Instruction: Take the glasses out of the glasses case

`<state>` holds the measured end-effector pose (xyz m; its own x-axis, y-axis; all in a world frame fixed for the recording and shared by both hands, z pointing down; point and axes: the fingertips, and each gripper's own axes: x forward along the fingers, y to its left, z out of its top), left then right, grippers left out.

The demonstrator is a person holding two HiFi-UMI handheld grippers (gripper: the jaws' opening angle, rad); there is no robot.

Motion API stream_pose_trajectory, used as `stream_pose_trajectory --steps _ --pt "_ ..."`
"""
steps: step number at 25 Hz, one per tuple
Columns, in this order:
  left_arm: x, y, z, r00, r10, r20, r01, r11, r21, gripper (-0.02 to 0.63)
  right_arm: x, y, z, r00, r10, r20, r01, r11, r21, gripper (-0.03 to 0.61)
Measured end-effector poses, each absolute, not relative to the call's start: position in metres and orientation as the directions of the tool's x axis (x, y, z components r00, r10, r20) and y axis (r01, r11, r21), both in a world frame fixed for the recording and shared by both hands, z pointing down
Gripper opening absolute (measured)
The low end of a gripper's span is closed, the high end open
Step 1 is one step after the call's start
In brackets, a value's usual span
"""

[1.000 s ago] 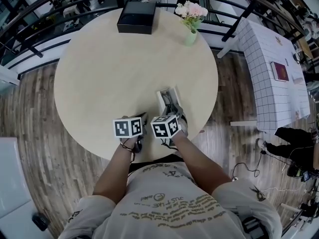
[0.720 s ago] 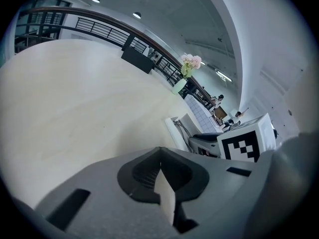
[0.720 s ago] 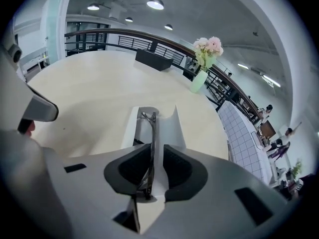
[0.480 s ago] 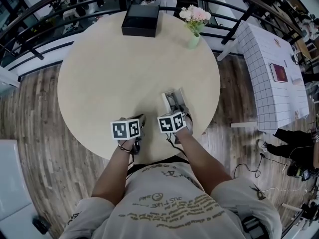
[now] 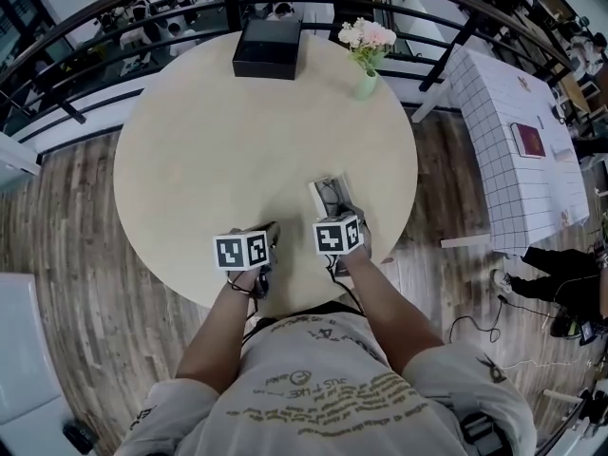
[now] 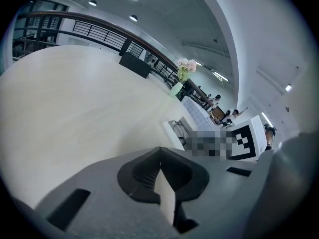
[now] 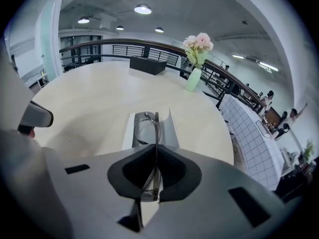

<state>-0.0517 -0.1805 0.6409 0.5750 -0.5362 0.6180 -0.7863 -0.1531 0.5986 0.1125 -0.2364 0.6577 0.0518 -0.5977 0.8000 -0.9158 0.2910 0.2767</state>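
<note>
Glasses (image 7: 156, 131) with thin dark wire rims stand on edge over the open white case (image 7: 171, 126) on the round table (image 7: 84, 98) before you, pinched by your right gripper (image 7: 156, 146), whose jaws have just been closing on the frame, while your left gripper (image 6: 160, 152) hangs beside it, jaws pressed together on nothing.

The right gripper (image 7: 156, 148) conceals the near end of the white rectangular glasses case (image 7: 172, 131); the head view leaves the thin-framed glasses (image 5: 332, 196) inside it unresolvable.
</note>
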Motion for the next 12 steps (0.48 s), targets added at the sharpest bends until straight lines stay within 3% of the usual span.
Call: stream_pose_trajectory --steps 12 --pt "-0.072 -0.185 0.588 0.492 -0.66 0.567 -0.858 -0.258 0.443 0.012 0.082 -0.221 0.605 -0.127 -0.706 0.697 -0.973 0.225 0.051 0.023"
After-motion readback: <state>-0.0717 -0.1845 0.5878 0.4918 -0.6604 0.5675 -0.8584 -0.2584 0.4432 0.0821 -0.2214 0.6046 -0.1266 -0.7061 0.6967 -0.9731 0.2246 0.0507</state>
